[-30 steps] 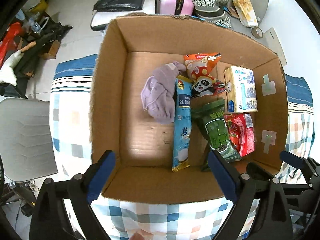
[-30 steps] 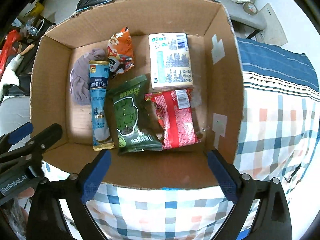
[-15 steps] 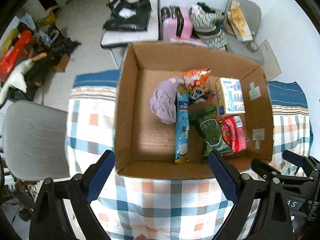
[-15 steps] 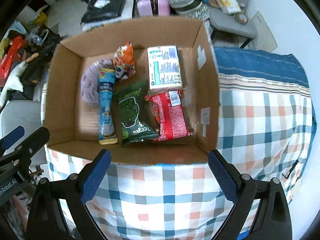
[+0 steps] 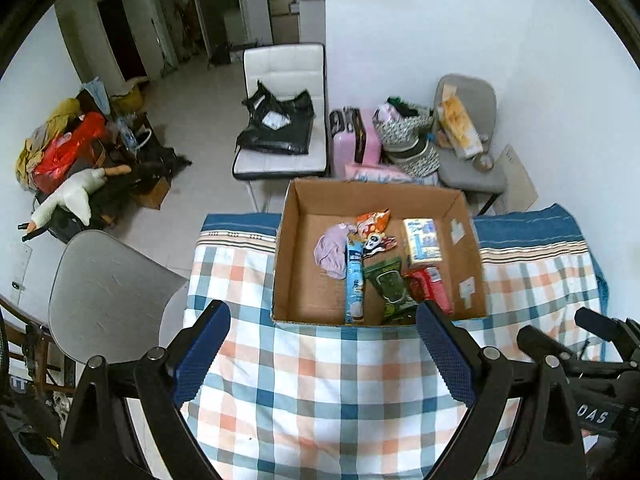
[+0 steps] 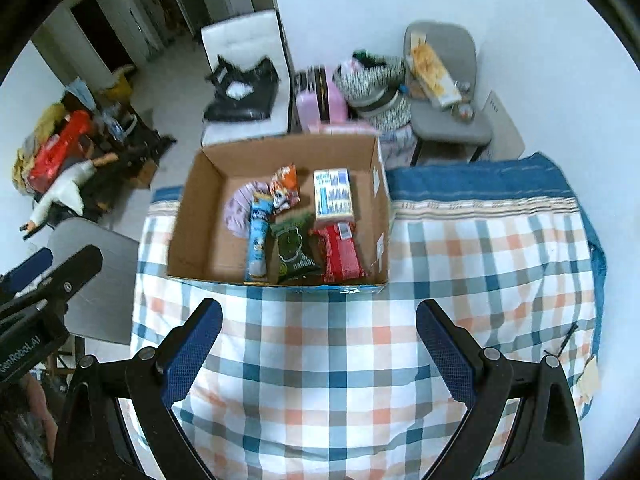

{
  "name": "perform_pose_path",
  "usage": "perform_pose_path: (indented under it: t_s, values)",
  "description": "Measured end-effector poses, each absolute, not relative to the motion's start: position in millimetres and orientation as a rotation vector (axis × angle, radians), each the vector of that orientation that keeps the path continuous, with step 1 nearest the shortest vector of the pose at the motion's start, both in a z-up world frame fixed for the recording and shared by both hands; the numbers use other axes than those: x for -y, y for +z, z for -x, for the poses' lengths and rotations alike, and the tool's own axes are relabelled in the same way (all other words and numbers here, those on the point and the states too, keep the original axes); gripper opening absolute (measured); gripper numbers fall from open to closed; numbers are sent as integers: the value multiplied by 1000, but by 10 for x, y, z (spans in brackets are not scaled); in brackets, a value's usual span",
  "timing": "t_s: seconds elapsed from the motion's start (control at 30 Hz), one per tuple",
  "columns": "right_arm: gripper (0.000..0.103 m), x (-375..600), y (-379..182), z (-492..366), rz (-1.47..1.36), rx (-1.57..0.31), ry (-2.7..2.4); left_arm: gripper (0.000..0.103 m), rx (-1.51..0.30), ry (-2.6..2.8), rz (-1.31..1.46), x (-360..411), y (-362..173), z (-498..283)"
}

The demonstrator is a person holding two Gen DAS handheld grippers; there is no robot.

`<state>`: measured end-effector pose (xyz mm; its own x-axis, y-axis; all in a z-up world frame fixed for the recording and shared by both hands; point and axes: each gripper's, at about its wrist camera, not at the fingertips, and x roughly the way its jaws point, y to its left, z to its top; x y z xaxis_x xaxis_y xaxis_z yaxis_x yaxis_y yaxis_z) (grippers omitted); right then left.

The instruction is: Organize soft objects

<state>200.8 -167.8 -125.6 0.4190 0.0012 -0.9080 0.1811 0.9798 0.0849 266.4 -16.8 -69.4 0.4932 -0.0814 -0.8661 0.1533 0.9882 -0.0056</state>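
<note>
Cardboard box of soft packets well beyond both grippers' spread, empty fingers on checked cloth.

- Both views were evenly bright under soft indoor light, with the white wall nearly washed out.
- Fisheye bending curved the edges, ringed by black corners.
- The right wrist view was slightly blurred; the cardboard box cast only faint inner shadows.

Free room: bare left half of the open brown cardboard box; checked tablecloth in front.
Obstacles: box walls; packets crowding its right half.
</note>
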Motion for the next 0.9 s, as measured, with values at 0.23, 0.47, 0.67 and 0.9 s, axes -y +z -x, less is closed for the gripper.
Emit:
perform_pose_path:
  t_s: [0.23, 0.47, 0.67, 0.9]
  values:
    - [99, 1642, -722, -1531, -161, -1039, -113, 95, -970, -144, -71, 91, -251, -2272]
    - [99, 1538, -391, -1161, -139, -998, -96, 95, -921, -145, -51, 23, 66, -1926]
    - [99, 1496, -165, -906, -144, -958, -92, 95, -909, -143, -45, -34, 210, -1709]
    - [99, 1427, -16, -687, -146, -932, -90, 95, -891, -141, -50, -81, 327, -1501]
